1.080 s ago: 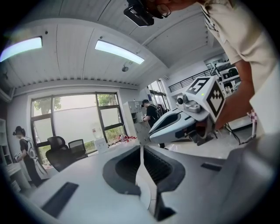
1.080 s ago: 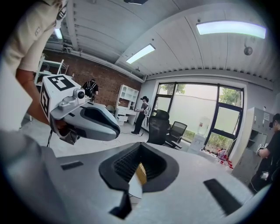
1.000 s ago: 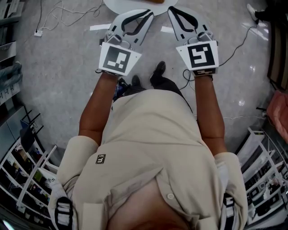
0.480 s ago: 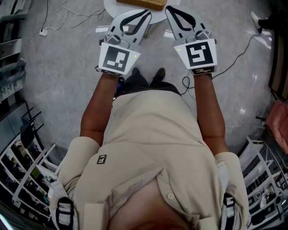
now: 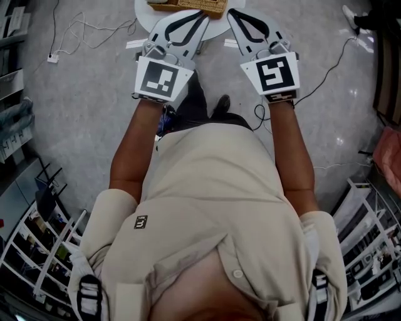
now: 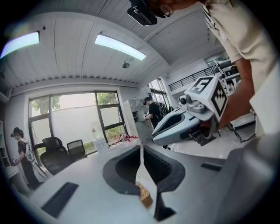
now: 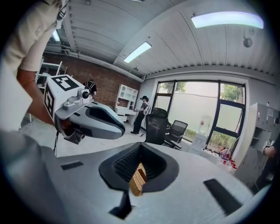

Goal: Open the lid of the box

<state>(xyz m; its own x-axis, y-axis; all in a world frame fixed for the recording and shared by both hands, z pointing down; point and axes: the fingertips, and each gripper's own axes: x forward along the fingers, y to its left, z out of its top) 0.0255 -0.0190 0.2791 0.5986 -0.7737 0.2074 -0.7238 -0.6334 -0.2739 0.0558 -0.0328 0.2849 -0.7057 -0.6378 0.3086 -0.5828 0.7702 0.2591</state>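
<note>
A woven wicker box (image 5: 188,5) lies on a round white table (image 5: 143,12) at the top edge of the head view, only its near side showing. I hold both grippers side by side ahead of me, just short of the table's edge. My left gripper (image 5: 202,17) has its jaws meeting at the tips, nothing between them. My right gripper (image 5: 233,12) is likewise shut and empty. Through the slot behind its shut tips, each gripper view shows a sliver of the box: left gripper (image 6: 141,151), box (image 6: 145,196); right gripper (image 7: 141,148), box (image 7: 138,179).
Cables (image 5: 81,25) trail over the grey floor left of the table, and another cable (image 5: 332,59) at the right. Wire racks (image 5: 44,251) stand close behind me on both sides. Office chairs (image 7: 159,124) and other people (image 6: 152,113) are farther off in the room.
I have stepped forward: the table and the wicker box have come further into view at the top, and both shut grippers now reach the table's near edge.
</note>
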